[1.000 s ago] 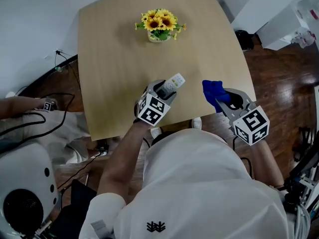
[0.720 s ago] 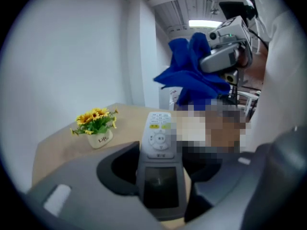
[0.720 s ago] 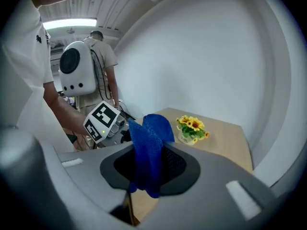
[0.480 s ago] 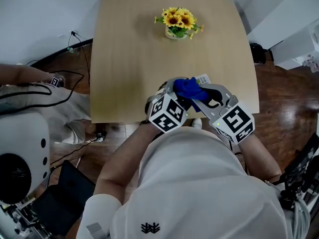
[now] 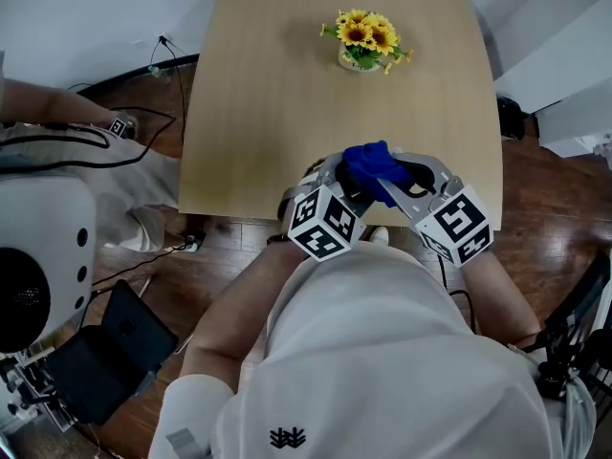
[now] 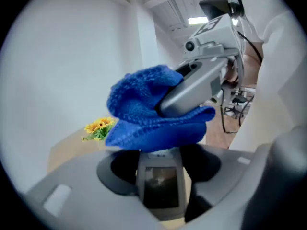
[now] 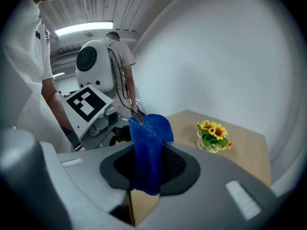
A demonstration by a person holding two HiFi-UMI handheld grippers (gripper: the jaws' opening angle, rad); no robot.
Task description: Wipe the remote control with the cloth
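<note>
Left gripper (image 5: 325,180) clamping remote (image 6: 159,189) by lower end — rigid, light, probably slippery. Right gripper (image 7: 145,178) pinching cloth (image 7: 149,145) (soft, floppy), draping over remote's top, well apart from flowers (image 5: 364,36).

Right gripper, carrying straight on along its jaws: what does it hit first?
Probably the remote control held in the left gripper: the right gripper's cloth lies on its far end. Depth is unclear.
</note>
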